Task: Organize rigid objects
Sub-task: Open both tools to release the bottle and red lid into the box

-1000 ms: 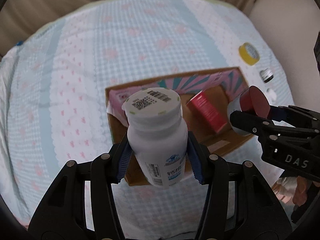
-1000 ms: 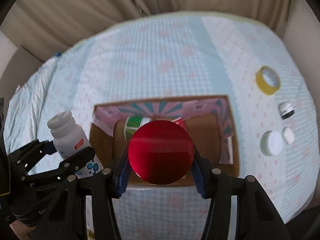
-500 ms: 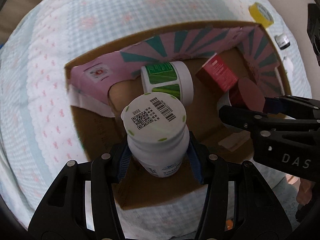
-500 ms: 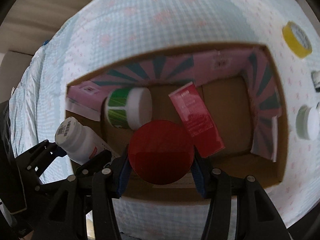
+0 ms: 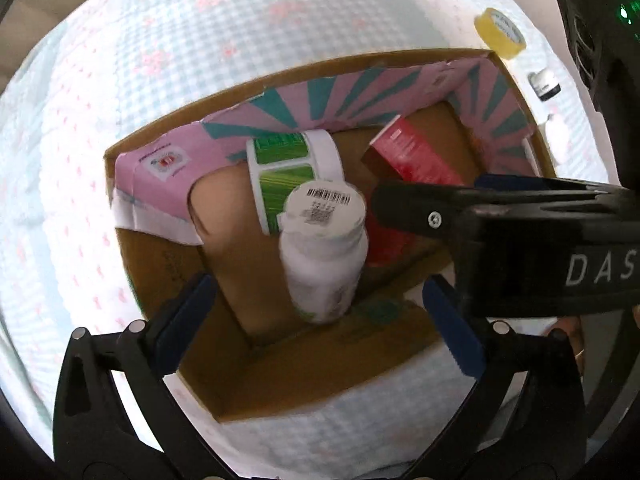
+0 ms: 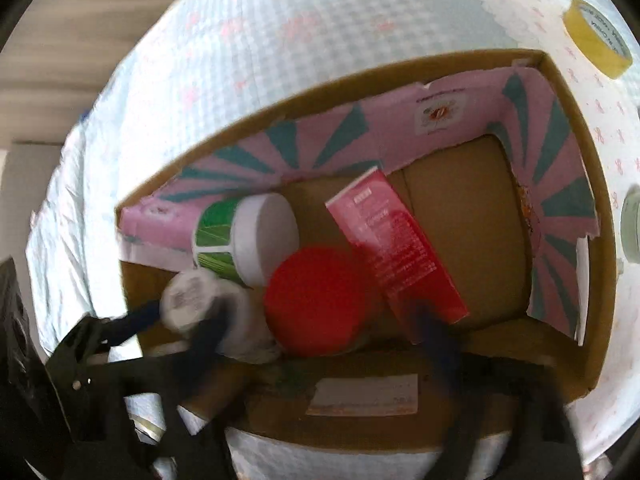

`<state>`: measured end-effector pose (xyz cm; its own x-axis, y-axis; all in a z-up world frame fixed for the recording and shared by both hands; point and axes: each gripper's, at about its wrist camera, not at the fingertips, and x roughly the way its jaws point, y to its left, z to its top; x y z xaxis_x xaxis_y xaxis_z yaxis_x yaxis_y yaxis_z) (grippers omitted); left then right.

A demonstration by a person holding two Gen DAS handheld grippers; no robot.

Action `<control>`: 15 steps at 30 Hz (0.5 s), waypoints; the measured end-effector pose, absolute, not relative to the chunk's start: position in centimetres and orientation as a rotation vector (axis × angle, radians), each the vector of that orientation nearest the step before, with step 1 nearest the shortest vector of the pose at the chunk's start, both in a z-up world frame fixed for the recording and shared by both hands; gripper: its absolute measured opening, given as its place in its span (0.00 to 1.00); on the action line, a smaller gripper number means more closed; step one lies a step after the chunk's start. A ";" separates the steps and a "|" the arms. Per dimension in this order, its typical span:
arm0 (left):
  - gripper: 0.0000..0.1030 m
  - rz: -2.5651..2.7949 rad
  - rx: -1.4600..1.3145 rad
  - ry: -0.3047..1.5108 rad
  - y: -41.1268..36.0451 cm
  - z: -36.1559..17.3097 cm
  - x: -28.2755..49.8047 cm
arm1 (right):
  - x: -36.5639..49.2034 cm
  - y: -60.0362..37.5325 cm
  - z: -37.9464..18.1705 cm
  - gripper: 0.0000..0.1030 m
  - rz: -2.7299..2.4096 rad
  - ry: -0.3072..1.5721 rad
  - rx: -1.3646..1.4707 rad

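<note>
Both grippers, left (image 5: 320, 312) and right (image 6: 320, 340), opening with pads clear, white bottle (image 5: 324, 248) and red-lidded jar (image 6: 316, 300) loose inside cardboard box (image 6: 576, 128); retreating fingers could snag and topple them.

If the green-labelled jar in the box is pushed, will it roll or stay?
The green-labelled jar lies on its side in the cardboard box, so it would probably roll. The white bottle beside it may stop it. It looks rigid, unlikely to deform.

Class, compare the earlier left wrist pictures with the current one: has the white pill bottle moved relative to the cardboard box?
Yes. The white pill bottle has gone down into the cardboard box, beside the green-labelled jar; the left gripper jaws are opening, clear of it.
</note>
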<state>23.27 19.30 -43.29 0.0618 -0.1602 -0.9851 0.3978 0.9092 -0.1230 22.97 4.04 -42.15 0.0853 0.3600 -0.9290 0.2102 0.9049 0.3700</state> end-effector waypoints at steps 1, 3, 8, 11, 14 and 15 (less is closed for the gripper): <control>1.00 -0.414 0.217 1.456 19.2 -43.4 23.1 | 22.8 4.0 -41.9 1.00 0.119 1.494 0.452; 1.00 -0.404 0.245 1.460 19.0 -43.5 22.6 | 22.5 4.0 -41.5 1.00 0.120 1.480 0.435; 1.00 -0.385 0.255 1.446 19.1 -42.7 21.4 | 21.8 3.9 -40.1 1.00 0.111 1.432 0.435; 1.00 -0.371 0.242 1.426 19.7 -41.6 21.2 | 21.3 3.8 -39.2 1.00 0.105 1.409 0.420; 1.00 -0.359 0.239 1.395 20.3 -40.3 20.8 | 20.8 3.9 -38.1 1.00 0.110 1.388 0.399; 1.00 -0.358 0.234 1.386 20.4 -39.8 20.6 | 20.6 4.0 -37.6 1.00 0.112 1.380 0.393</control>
<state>20.57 20.43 -39.83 0.1431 -0.1090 -0.9837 0.3809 0.9234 -0.0469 20.57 3.98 -37.57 0.1957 0.3043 -0.9322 0.1506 0.9300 0.3352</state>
